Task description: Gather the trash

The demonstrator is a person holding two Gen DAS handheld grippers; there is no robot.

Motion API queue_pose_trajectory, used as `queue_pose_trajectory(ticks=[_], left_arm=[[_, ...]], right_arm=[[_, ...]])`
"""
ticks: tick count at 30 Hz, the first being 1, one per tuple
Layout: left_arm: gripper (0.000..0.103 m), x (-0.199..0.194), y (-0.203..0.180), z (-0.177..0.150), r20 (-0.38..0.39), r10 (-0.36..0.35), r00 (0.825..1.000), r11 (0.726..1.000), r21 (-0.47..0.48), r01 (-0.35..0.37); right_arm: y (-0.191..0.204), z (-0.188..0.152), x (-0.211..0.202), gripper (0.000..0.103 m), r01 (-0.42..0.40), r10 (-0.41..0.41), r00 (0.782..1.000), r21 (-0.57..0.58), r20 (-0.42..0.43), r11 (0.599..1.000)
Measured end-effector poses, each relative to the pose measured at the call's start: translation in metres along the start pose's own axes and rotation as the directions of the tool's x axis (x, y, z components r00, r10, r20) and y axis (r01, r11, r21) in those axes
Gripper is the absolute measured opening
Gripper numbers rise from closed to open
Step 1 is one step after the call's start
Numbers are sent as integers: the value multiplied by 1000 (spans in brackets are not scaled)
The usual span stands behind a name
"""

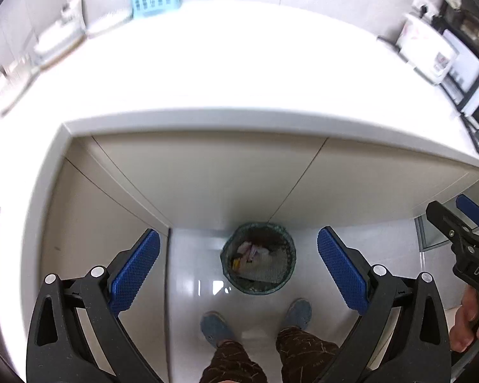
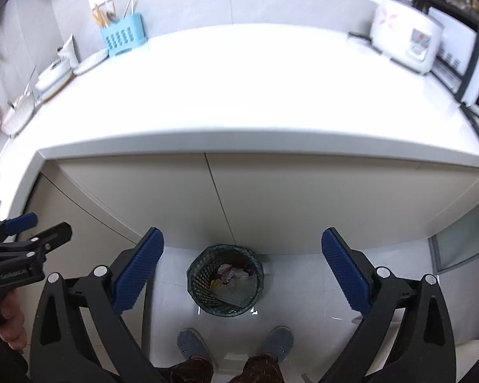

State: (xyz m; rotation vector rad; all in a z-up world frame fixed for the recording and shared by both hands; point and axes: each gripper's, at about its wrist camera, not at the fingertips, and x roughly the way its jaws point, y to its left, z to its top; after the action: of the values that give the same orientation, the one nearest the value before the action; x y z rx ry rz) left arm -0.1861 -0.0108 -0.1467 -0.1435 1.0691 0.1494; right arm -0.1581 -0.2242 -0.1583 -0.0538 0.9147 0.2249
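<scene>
A dark mesh waste bin [image 1: 262, 287] [image 2: 204, 293] stands on the floor against the cabinet front. Crumpled paper and wrappers [image 1: 249, 252] [image 2: 228, 271] lie in it. My left gripper [image 1: 238, 235] hangs high above the bin and points down at it. It is open, with nothing between its blue pads [image 1: 137, 271]. My right gripper [image 2: 242, 234] is beside it at about the same height, also open and holding nothing. Each gripper shows at the edge of the other's view: the right gripper [image 1: 447, 206] and the left gripper [image 2: 49, 223].
A white countertop [image 2: 239, 89] juts out above the cabinet doors [image 2: 271, 198]. At its back stand a blue utensil holder [image 2: 123, 36], dishes [image 2: 52, 71] and a rice cooker [image 2: 402, 41]. The person's slippered feet [image 2: 191, 343] are just in front of the bin.
</scene>
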Motion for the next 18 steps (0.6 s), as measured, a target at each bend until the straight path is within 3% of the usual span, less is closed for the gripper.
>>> queue_pose_trajectory(ticks=[9,18], left_arm=[[97,-89,-3,29,95,-4,995,1000,-24,6],[97,-134,-16,42,144,11,989,1000,11,-12]], right_arm=[[0,34,-97,95,17,-16,998,-23,66,1000],[-1,49,-136,95,21,-22,995,7,100,1000]])
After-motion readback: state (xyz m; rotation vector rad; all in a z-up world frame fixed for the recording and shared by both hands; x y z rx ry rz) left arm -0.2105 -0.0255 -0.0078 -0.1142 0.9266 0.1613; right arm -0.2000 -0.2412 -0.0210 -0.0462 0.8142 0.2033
